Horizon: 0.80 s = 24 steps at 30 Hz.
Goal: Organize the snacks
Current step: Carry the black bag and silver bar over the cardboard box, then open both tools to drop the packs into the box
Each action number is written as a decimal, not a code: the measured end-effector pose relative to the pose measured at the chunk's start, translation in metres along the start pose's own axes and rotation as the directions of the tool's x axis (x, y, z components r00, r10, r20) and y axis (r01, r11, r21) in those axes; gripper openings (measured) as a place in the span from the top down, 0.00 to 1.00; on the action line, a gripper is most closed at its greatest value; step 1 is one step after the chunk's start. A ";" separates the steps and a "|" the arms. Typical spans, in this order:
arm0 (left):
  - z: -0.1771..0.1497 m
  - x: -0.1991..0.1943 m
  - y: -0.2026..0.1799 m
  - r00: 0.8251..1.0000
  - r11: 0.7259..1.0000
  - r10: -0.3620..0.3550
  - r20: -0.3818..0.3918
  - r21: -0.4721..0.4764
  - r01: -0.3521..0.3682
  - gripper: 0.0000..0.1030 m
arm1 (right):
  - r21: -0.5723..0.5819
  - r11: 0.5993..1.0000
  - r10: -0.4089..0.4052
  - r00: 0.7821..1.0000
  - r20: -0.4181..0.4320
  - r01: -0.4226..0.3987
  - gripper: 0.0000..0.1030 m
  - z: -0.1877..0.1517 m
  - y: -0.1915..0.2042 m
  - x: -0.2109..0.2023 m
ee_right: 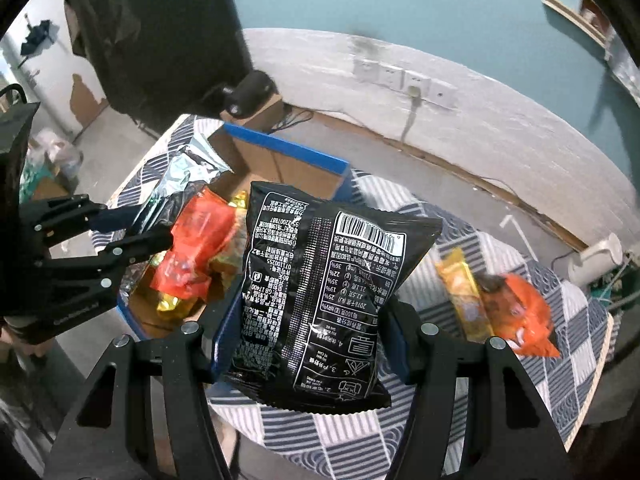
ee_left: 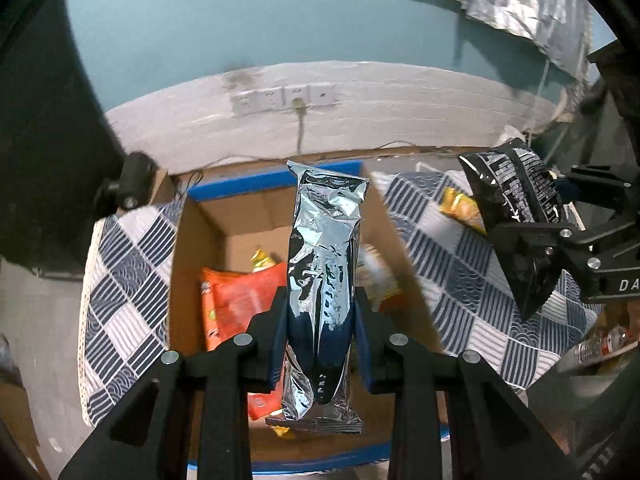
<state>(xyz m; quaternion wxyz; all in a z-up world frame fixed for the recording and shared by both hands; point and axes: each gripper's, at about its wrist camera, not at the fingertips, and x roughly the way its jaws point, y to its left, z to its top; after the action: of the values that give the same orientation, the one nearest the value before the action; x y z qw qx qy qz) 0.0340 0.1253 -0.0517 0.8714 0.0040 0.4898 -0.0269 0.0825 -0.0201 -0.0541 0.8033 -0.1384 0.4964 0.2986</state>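
Silver packet (ee_left: pixel 325 280) clamped upright in the left claw (ee_left: pixel 320 320), hanging above the open cardboard box (ee_left: pixel 192 248) with an orange bag (ee_left: pixel 236 300) and yellow wrappers inside. Black bag (ee_right: pixel 320 292) pinched at both sides in the right claw (ee_right: pixel 308 340), held over the checked cloth (ee_right: pixel 540 360) on the surface just beside the box's blue-edged wall. Further out on the cloth, well apart from the box, a yellow bar (ee_right: pixel 464 296) touching another orange packet (ee_right: pixel 516 312).
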 end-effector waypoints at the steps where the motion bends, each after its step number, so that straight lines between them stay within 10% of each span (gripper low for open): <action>1: -0.002 0.004 0.008 1.000 1.000 0.009 -0.007 -0.015 -0.009 0.71 | -0.004 1.000 0.003 1.000 -0.006 -0.003 0.41 0.003 0.003 0.005; 24: -0.023 0.042 0.066 0.995 0.990 0.021 -0.098 -0.134 -0.034 0.68 | -0.051 0.994 0.091 0.990 -0.103 -0.096 0.40 0.046 0.064 0.068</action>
<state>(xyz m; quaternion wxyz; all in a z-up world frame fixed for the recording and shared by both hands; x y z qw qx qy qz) 0.0399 0.1905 -0.1004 0.8454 -0.0473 0.5318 0.0185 0.0982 0.0767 -0.0880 0.7581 -0.1521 0.5339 0.3423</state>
